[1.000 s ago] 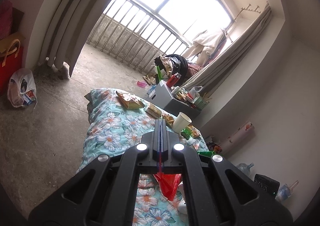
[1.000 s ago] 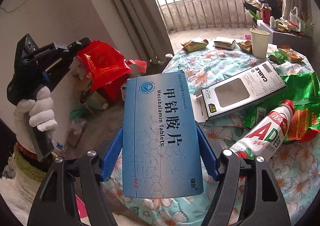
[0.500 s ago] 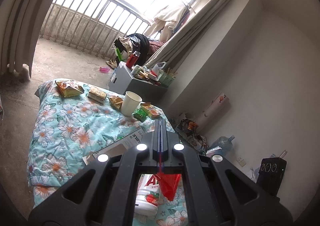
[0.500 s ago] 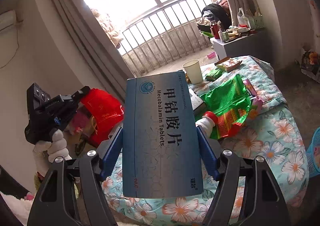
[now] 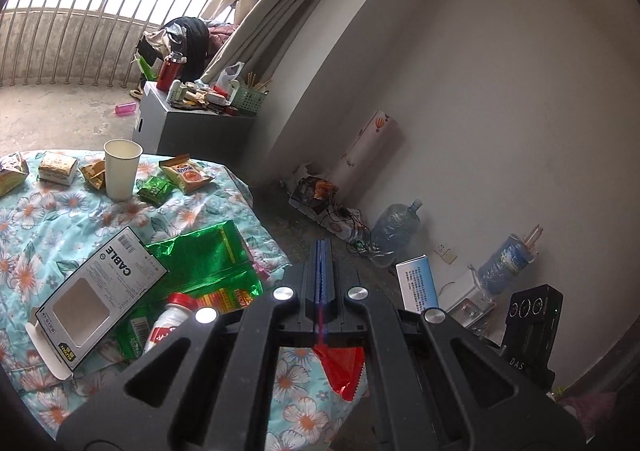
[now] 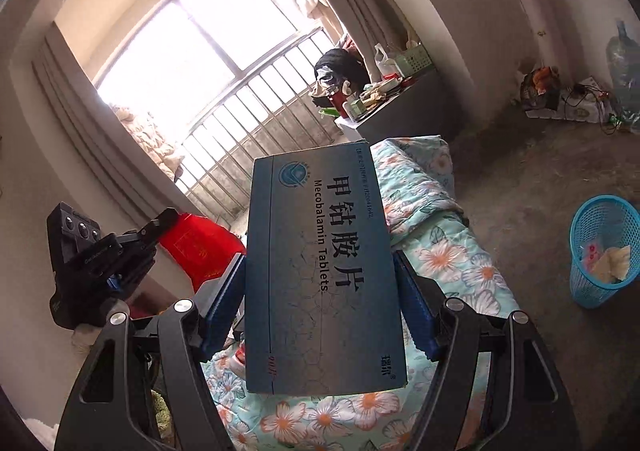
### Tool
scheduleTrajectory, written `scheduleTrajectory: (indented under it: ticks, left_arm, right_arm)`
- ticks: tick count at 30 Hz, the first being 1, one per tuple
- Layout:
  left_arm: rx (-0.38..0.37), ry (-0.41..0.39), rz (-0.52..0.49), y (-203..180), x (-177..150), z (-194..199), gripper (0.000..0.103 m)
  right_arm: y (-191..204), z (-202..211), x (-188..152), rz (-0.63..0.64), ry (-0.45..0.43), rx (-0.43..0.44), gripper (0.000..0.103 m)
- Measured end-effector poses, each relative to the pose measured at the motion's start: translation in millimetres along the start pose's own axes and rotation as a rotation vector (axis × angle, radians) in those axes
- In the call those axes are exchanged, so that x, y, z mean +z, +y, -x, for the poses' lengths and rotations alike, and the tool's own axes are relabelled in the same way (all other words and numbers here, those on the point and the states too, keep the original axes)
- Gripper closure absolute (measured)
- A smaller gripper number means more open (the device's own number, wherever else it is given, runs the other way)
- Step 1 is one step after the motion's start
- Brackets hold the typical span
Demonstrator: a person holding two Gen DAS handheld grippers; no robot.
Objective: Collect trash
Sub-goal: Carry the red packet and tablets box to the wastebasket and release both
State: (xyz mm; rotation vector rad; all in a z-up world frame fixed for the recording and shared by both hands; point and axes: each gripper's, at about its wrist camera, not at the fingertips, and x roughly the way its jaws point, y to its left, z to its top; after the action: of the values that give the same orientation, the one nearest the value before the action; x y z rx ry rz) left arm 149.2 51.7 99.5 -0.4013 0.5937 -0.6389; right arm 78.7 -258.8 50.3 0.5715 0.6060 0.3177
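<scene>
while your right tool (image 6: 320,287) grips the blue tablet box (image 6: 322,271) by its sides, your left tool (image 5: 322,251) is clamped shut on a red wrapper (image 5: 342,371) hanging beneath it; the blue basket (image 6: 600,251) stands on the floor, well right of your right tool.

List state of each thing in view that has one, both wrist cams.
Left gripper: shut on red bag.
Right gripper: shut on blue box.
Paper cup: upright on the table.
Cable box: flat, flap open, window empty.
Milk bottle: lying down, capped.
Blue basket: upright on the floor, trash inside.
</scene>
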Motion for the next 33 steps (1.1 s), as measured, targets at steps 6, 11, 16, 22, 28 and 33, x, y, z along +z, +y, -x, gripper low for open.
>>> scheduleTrajectory:
  ticks: [6,11,16,22,28,33]
  left_arm:
    - [-0.086,0.075,-0.065,-42.4,5.5,-65.8,0.103]
    - [-0.162,0.163,-0.121,-85.3,5.3,-130.4,0.103]
    - [-0.228,0.292,-0.172,-130.5,-10.6,-206.9,0.103]
    - [-0.232,0.478,-0.218,-162.5,-48.9,-316.8,0.103]
    - [-0.181,0.581,-0.277,-181.6,-86.6,-419.3,0.103]
    - [-0.146,0.617,-0.295,-190.6,-112.5,-490.8,0.092]
  right_arm:
    - [-52.9,24.8,11.7,-0.097,-0.075,-0.078,0.033]
    - [-119.1,57.7,18.8,-0.205,-0.154,-0.193,0.033]
    - [-199.6,80.7,19.6,-0.336,-0.198,-0.353,0.033]
    - [-296.0,68.1,11.2,-0.510,-0.180,-0.447,0.033]
    - [-385.8,25.1,19.9,-0.655,-0.129,-0.441,0.033]
    - [-457.6,-6.2,29.2,-0.729,-0.104,-0.456,0.026]
